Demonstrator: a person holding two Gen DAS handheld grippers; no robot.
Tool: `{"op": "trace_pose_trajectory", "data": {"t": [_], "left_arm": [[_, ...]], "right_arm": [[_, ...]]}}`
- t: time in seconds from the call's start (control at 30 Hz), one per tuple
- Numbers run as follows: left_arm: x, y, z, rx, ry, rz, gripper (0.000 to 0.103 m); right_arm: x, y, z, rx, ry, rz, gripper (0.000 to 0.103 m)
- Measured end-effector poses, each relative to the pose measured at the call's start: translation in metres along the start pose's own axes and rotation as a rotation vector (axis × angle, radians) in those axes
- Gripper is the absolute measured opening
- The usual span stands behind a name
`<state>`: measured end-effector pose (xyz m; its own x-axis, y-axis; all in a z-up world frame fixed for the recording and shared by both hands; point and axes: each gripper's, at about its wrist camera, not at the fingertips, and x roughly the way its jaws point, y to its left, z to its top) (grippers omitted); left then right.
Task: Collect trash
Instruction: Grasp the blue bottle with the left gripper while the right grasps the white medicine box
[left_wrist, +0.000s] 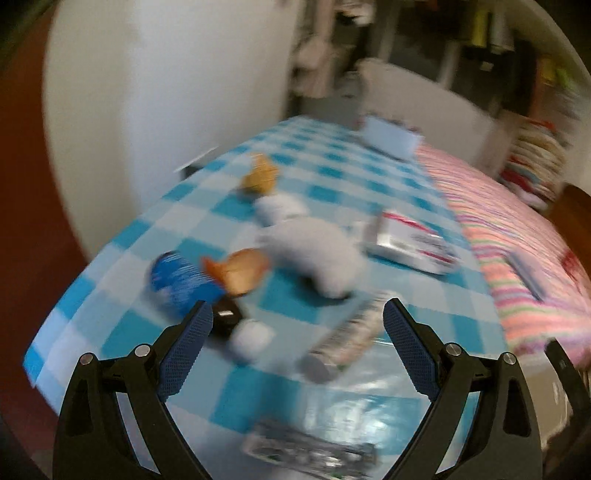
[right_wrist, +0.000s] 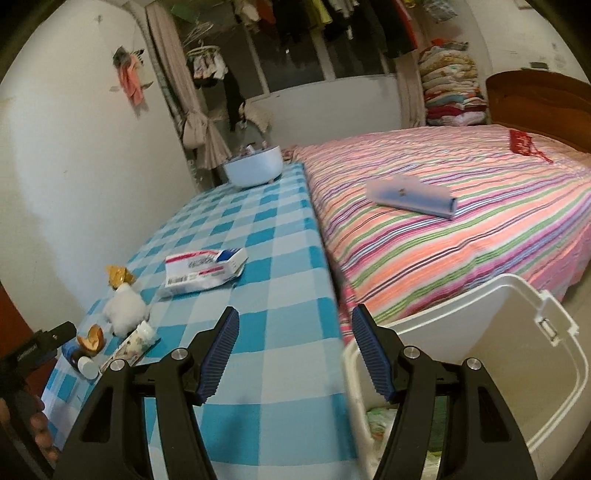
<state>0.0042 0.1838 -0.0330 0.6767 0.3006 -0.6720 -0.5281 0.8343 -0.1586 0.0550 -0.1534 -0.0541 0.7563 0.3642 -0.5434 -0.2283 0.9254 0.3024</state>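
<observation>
**Both grippers empty above a table scattered with trash**

A table (right_wrist: 258, 236) covered in a blue-and-white checked cloth stands pushed against a bed (right_wrist: 461, 229) with a striped pink cover. The trash lies along the table's near left part. In the right wrist view, a flattened white packet with red and blue print (right_wrist: 201, 271) rests near the middle of the cloth. To its left sit a crumpled gold wrapper (right_wrist: 118, 275), a white fluffy wad (right_wrist: 123, 308), a brown shell-like scrap (right_wrist: 91, 338), a small tube with a white cap (right_wrist: 135, 343) and a blue can (left_wrist: 181, 284), all close together.

The left gripper (left_wrist: 297, 317) hovers over this cluster, its fingers spread wide with nothing between them; its view is blurred. The tube lies on the cloth in the gap seen between its fingers, untouched.

The right gripper (right_wrist: 293, 350) hangs over the table's near right edge, fingers moderately wide and empty. Just beside it, at the foot of the bed, stands a white plastic bin (right_wrist: 498, 332) with its lid raised and some rubbish inside.
</observation>
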Motion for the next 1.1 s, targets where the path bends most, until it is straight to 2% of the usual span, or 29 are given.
{"op": "trace_pose_trajectory", "data": {"t": [0.1, 0.23, 0.5, 0.6, 0.8, 1.0, 1.1], "left_arm": [[0.008, 0.020, 0.005, -0.086, 0.022, 0.062, 0.092], [0.021, 0.040, 0.013, -0.184, 0.071, 0.080, 0.092], [0.058, 0.056, 0.019, -0.291, 0.191, 0.088, 0.092], [0.067, 0.055, 0.018, -0.292, 0.213, 0.099, 0.092], [0.083, 0.058, 0.016, -0.300, 0.253, 0.087, 0.091], [0.087, 0.054, 0.017, -0.262, 0.231, 0.086, 0.089], [0.088, 0.054, 0.018, -0.242, 0.211, 0.088, 0.077]], "right_arm": [[0.009, 0.014, 0.000, -0.036, 0.023, 0.026, 0.062], [0.019, 0.033, 0.001, -0.088, 0.051, 0.067, 0.062], [0.052, 0.078, 0.006, -0.165, 0.199, 0.273, 0.062], [0.061, 0.095, 0.006, -0.196, 0.229, 0.287, 0.062], [0.066, 0.120, 0.003, -0.238, 0.234, 0.313, 0.062], [0.084, 0.130, 0.024, -0.289, 0.167, 0.245, 0.062], [0.103, 0.141, 0.035, -0.381, 0.159, 0.229, 0.062]]}}
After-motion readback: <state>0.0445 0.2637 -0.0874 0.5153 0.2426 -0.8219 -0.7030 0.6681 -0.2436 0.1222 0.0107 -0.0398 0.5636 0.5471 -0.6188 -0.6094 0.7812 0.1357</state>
